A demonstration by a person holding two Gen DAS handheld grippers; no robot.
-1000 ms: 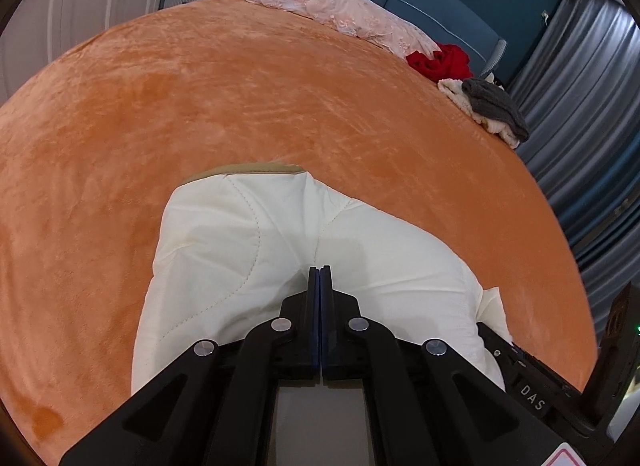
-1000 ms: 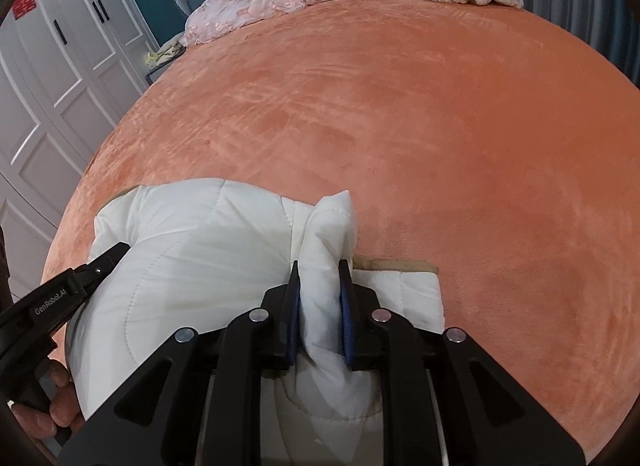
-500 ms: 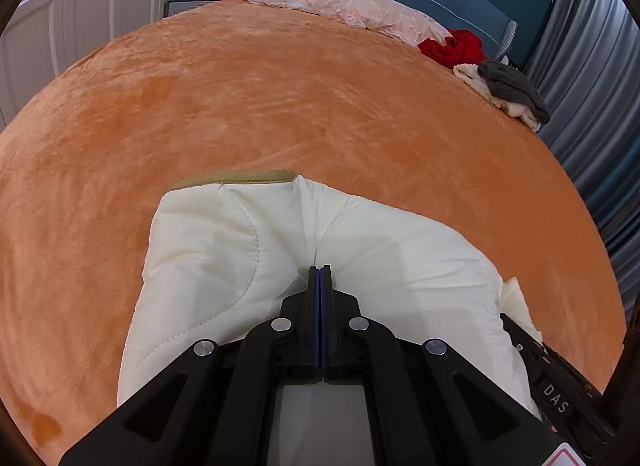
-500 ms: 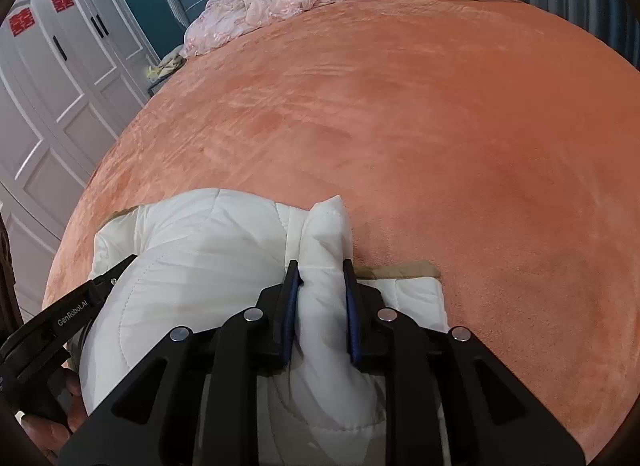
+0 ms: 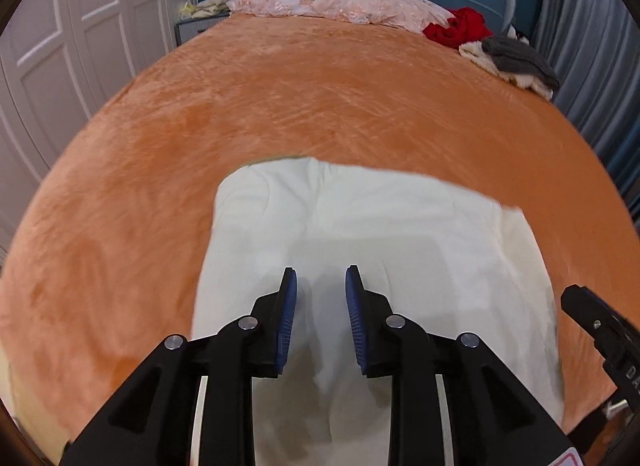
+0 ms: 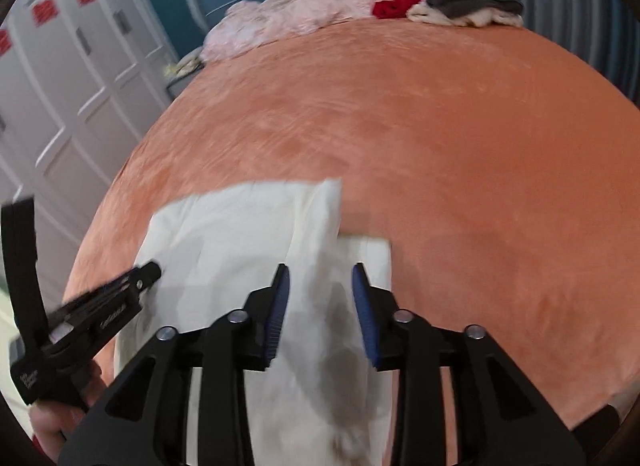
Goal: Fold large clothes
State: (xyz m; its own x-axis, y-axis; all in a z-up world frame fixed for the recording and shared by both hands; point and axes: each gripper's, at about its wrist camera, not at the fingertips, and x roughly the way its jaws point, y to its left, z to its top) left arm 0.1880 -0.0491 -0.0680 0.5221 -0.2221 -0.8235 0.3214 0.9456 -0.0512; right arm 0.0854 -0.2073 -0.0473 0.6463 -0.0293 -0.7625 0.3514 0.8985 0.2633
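A cream quilted garment [image 5: 360, 217] lies folded in a thick bundle on the orange bed cover [image 5: 320, 105]. My left gripper [image 5: 320, 270] hovers above its near part; its jaws are opening and nothing sits between the blue pads. The right wrist view shows the same garment [image 6: 240, 234] with a raised fold at its far right corner. My right gripper [image 6: 320, 266] is over the garment's right side, its jaws also opening, and the pads press on no cloth. In that view the left gripper's body [image 6: 108, 306] shows at the left, held by a hand [image 6: 48, 422].
At the head of the bed lie a pink garment [image 5: 340, 1], a red one [image 5: 456, 27] and a grey and cream pile [image 5: 516, 57]. White wardrobe doors [image 5: 80, 45] stand left of the bed, grey curtains [image 5: 592, 65] to the right.
Both grippers rose and drew back from the garment. The left jaws went from shut to apart. The right jaws let go of the cream fold they pinched.
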